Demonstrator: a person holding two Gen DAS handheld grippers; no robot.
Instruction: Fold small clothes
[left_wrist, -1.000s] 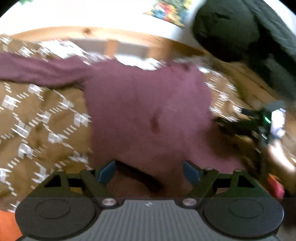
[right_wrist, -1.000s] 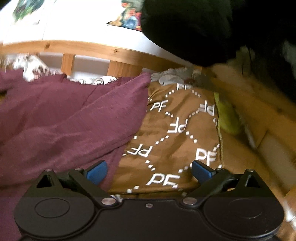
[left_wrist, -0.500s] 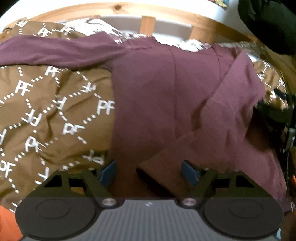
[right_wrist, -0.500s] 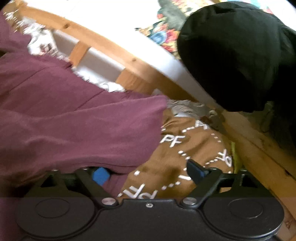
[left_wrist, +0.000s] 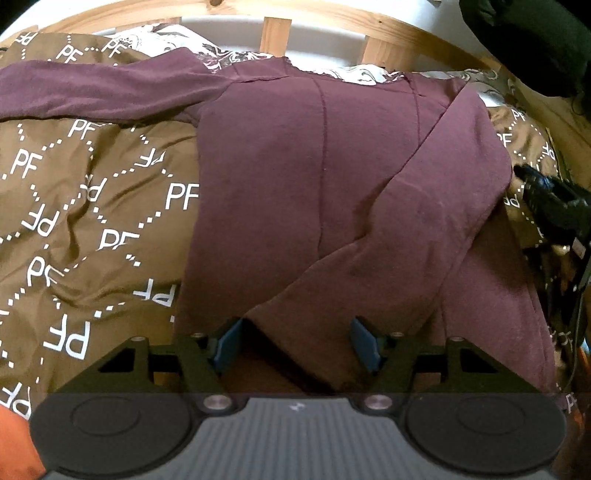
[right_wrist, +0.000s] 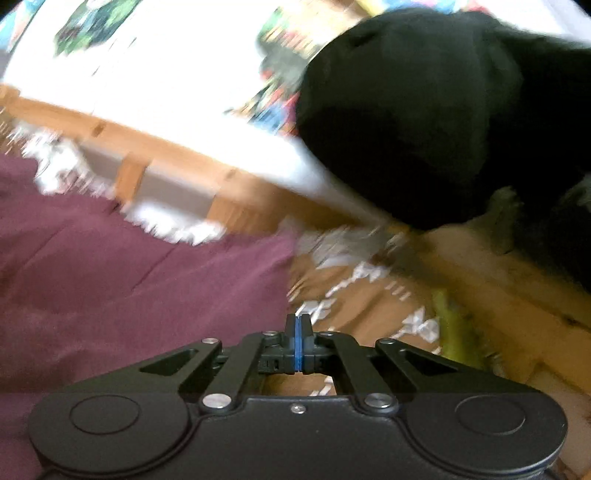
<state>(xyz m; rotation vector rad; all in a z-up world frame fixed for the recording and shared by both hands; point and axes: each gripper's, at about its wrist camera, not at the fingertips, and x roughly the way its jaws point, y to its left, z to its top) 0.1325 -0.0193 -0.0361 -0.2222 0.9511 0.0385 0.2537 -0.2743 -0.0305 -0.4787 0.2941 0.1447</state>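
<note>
Maroon shirt (left_wrist: 295, 177) lies ahead of left gripper (left_wrist: 297, 343), body running away from it, one sleeve out left; jaws part-open, just been narrowing, folded sleeve between. Right gripper (right_wrist: 299, 332) clamped empty.

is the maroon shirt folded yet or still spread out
Partly folded. The shirt's right sleeve lies across its front, while the left sleeve is stretched out over the brown cover.
</note>
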